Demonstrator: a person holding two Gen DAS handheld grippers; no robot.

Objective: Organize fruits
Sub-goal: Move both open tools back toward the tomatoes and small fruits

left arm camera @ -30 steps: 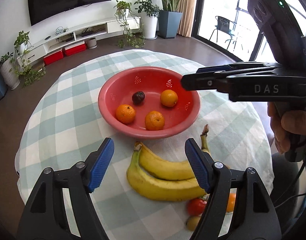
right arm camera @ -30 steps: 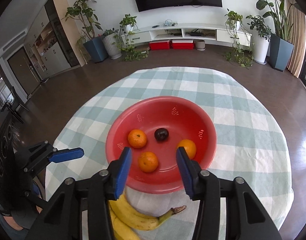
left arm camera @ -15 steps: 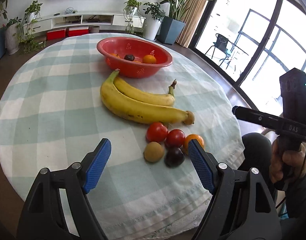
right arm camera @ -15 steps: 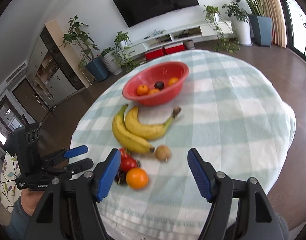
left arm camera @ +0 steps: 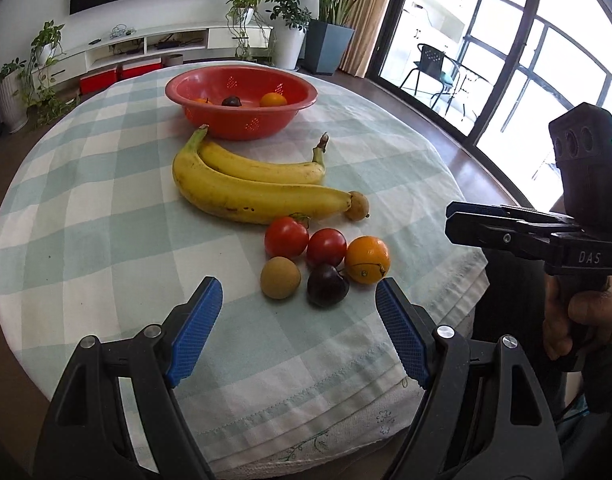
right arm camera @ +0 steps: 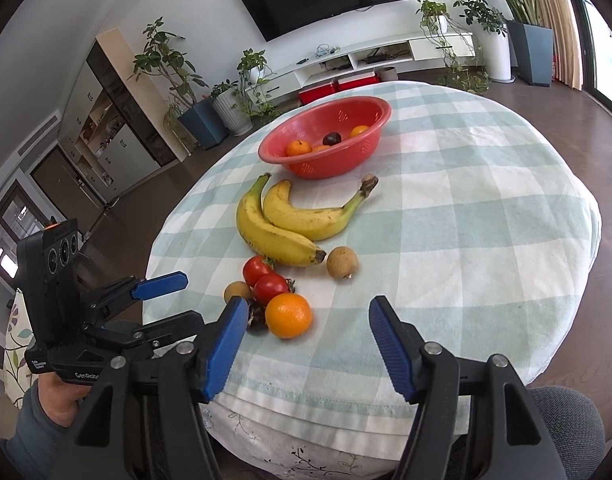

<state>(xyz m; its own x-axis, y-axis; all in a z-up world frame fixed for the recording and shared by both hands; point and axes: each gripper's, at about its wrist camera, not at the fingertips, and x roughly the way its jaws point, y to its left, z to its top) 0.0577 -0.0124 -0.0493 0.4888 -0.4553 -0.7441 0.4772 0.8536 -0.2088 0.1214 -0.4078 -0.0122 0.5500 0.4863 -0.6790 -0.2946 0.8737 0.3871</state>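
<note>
Left gripper [left arm camera: 297, 320]: fingers [left arm camera: 193, 328] well apart, nothing between them, touching nothing. It hovers over the near edge of the table [left arm camera: 85, 208], just short of the loose fruit cluster.

Right gripper [right arm camera: 306, 344]: fingers [right arm camera: 390, 348] apart and closing, nothing between the pads. The left pad sits just beside the orange [right arm camera: 288, 315], not touching it.

Cluster near the table's front edge: two tomatoes [left arm camera: 286, 237], the orange, a dark plum [left arm camera: 328, 285] and a brown round fruit [left arm camera: 280, 278], all packed close, several touching. A second brown round fruit [right arm camera: 342, 262] sits at the tip of the larger of the two bananas [left arm camera: 257, 196], which lie side by side between the cluster and the red bowl [left arm camera: 241, 120].

The bowl is on the far half of the table, holding a few oranges and one dark plum.

Open room: bare checked cloth to the right of the bananas and the cluster, wide and clear out to the table rim. The left side of the cloth is also bare. Both grippers hang at the near rim, where the cloth drapes over.
</note>
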